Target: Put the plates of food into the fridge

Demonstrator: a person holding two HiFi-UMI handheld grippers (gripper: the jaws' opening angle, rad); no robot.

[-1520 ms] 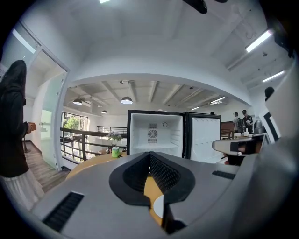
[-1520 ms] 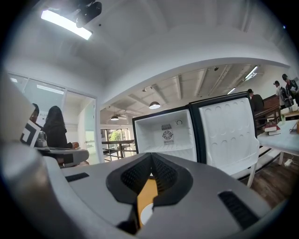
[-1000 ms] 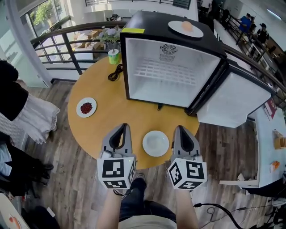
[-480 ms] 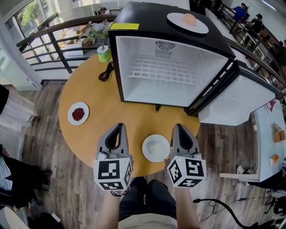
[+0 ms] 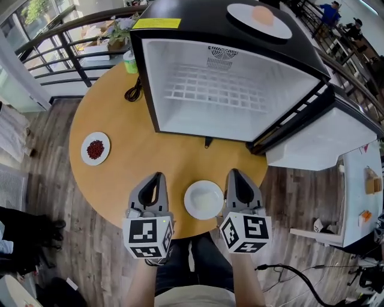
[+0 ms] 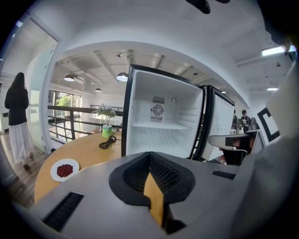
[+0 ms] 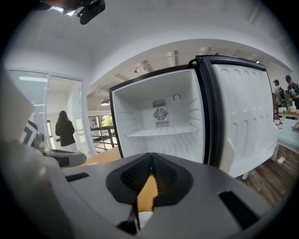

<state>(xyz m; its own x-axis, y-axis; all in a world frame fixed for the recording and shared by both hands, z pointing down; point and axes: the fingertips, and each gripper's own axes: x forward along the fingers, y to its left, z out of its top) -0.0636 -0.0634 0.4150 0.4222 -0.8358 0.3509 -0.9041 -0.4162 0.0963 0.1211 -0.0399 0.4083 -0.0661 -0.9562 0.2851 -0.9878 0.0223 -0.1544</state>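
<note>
The fridge [image 5: 157, 72] stands on the round table [image 5: 126, 168] with its door [image 5: 318, 141] swung wide to the right. That leaves the bare shelf [image 5: 216, 91] facing the person, ready for loading. None of the three plates is inside yet. The top plate [image 5: 259, 18], carrying a pale lump, sits on the fridge roof. The red plate [image 5: 95, 149] lies well off at the table's left. The near plate [image 5: 204, 199] lies at the near edge, between the two grippers. The left gripper [image 5: 159, 175] and right gripper [image 5: 233, 172] flank it without touching it, each with its tongs pressed together and pinching nothing. I'd guess they bracket that plate because it's the closest pick, though the tongs must spread first.
</note>
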